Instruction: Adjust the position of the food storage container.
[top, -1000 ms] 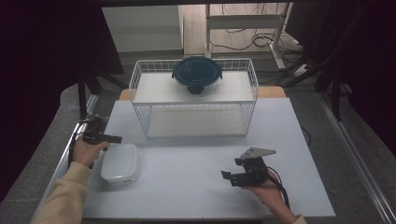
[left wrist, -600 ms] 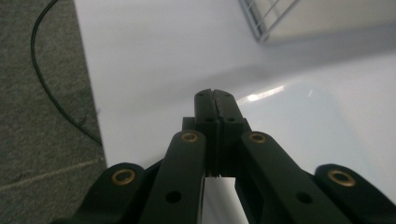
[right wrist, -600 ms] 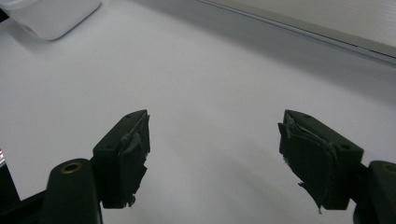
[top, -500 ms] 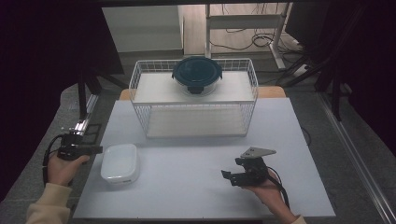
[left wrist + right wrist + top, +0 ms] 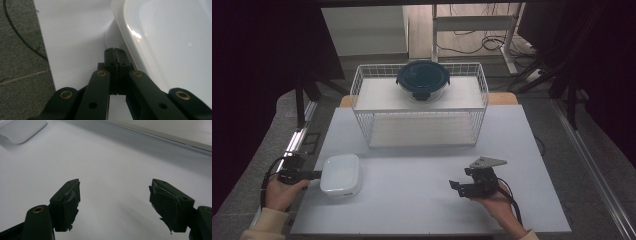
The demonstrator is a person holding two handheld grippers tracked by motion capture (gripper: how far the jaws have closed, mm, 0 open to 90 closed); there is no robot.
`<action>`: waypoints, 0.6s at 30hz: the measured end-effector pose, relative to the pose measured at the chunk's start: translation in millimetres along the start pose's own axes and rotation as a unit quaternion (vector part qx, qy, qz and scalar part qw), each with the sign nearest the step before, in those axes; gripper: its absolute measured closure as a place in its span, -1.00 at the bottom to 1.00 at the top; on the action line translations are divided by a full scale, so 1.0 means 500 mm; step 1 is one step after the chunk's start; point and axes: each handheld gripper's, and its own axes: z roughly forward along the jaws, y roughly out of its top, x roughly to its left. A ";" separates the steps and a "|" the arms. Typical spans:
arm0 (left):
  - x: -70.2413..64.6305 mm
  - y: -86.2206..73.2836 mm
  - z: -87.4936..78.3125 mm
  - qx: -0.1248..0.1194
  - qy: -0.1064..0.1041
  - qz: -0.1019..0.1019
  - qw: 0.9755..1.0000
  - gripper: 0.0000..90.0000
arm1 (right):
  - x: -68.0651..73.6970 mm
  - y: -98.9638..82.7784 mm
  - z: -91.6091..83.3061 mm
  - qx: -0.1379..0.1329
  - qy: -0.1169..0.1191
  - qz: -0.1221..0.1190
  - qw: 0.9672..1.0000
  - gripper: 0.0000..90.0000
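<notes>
A white rounded-rectangle dish (image 5: 341,174) lies on the white table (image 5: 422,210) near its front left. My left gripper (image 5: 315,175) is held level at the table's left edge, pointing right at the dish. Its jaws are shut with nothing between them. In the left gripper view the closed tips (image 5: 115,50) sit just below the rim of the dish (image 5: 170,42); whether they touch its wall I cannot tell. My right gripper (image 5: 458,188) rests low over the front right of the table, pointing left. Its jaws (image 5: 115,195) stand open and empty, and the dish (image 5: 22,128) lies far off.
A white wire basket (image 5: 419,127) stands at the back middle of the table. A round glass container with a dark blue lid (image 5: 423,79) sits on top of it. Grey floor with a cable (image 5: 20,37) lies left of the table's edge.
My left hand has moved toward the near side and down along the table's left edge, and its shut jaws now point at the dish's left side. The right gripper has not moved.
</notes>
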 end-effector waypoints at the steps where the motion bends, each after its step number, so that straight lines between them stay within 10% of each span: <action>1: -0.002 -0.001 0.002 0.000 -0.005 0.000 1.000 1.00 | -0.001 0.000 -0.002 -0.002 -0.001 0.002 1.000 -0.46; 18: -0.107 0.053 0.092 0.020 -0.079 0.043 0.996 1.00 | -0.012 0.002 -0.013 -0.015 0.003 0.013 1.000 -0.47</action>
